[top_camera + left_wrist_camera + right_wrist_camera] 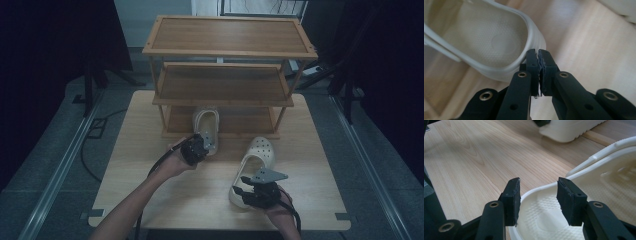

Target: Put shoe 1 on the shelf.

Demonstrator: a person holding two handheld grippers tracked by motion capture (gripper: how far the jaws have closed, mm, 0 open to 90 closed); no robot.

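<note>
On the wooden table, two cream clogs are lying in front of a three-tier wooden shoe rack. The left gripper is sitting at the heel of the left clog, whose toe is pointing in under the rack's lowest shelf. In the left gripper view its jaws are pressing together on the rim of that clog's heel, pinching the thin wall with one pad inside the shoe and the other outside, while the dimpled footbed is lying open up and to the left of the jaws. The right gripper is hovering at the heel end of the right clog, which is lying near the table's front edge with its perforated toe pointing toward the rack. In the right gripper view its jaws are standing apart, straddling the heel rim: the left pad is sitting just outside the wall and the right pad is inside, over the footbed, neither pressing on it.
</note>
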